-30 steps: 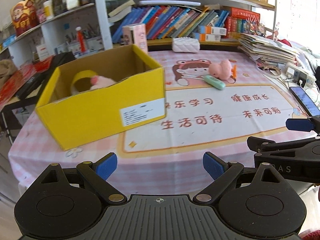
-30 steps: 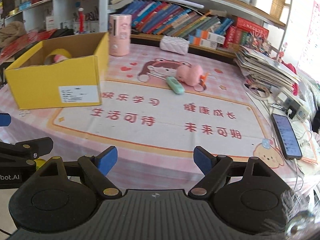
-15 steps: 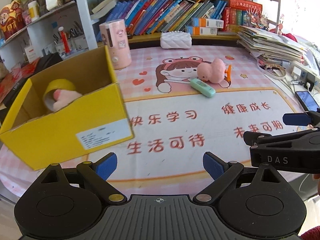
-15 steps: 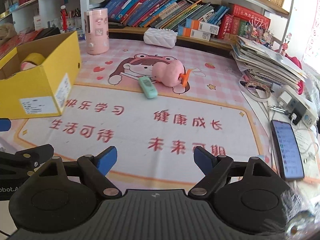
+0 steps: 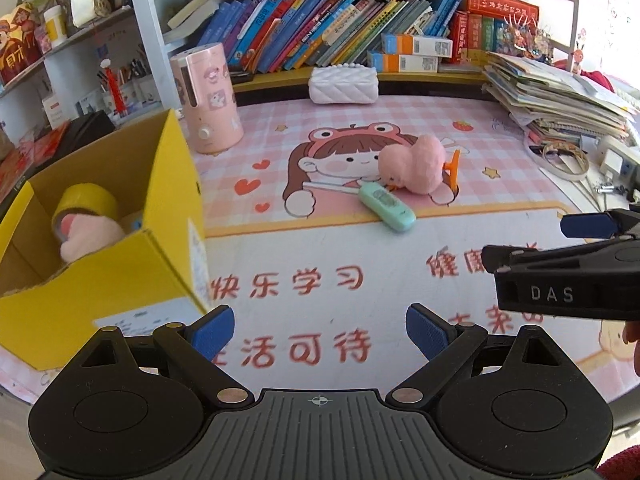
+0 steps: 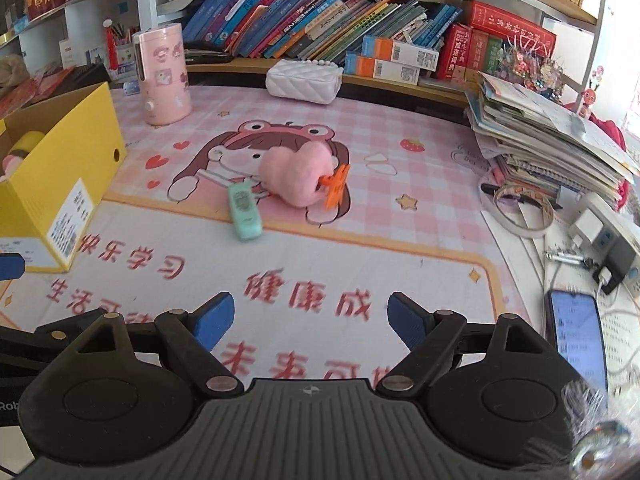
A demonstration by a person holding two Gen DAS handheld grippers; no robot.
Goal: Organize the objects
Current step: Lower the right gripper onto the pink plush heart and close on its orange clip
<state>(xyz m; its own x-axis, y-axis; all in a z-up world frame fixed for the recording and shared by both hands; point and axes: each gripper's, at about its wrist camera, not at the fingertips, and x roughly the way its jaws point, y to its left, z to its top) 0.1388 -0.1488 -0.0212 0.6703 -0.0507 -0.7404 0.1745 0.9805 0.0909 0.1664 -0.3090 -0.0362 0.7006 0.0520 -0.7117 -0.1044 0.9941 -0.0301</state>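
A yellow cardboard box (image 5: 120, 276) stands at the left of the table, also in the right wrist view (image 6: 60, 200); inside are a yellow tape roll (image 5: 86, 204) and a pink plush (image 5: 90, 238). A pink plush toy (image 5: 416, 164) with an orange clip (image 5: 454, 166) and a mint green device (image 5: 386, 208) lie mid-table, also seen in the right wrist view as plush (image 6: 298, 178) and device (image 6: 244, 216). My left gripper (image 5: 320, 332) is open and empty, near the box's right corner. My right gripper (image 6: 310, 320) is open and empty, over the mat's near part.
A pink cylinder appliance (image 5: 208, 98) and a white quilted case (image 5: 344, 86) stand at the back by the bookshelf. A stack of papers (image 6: 552, 140), a tape ring (image 6: 520, 208), chargers and a phone (image 6: 580, 332) crowd the right side.
Both grippers have moved forward and to the right over the table, closer to the plush and green device. The box has slid to the left of both views. Both jaws stay open.
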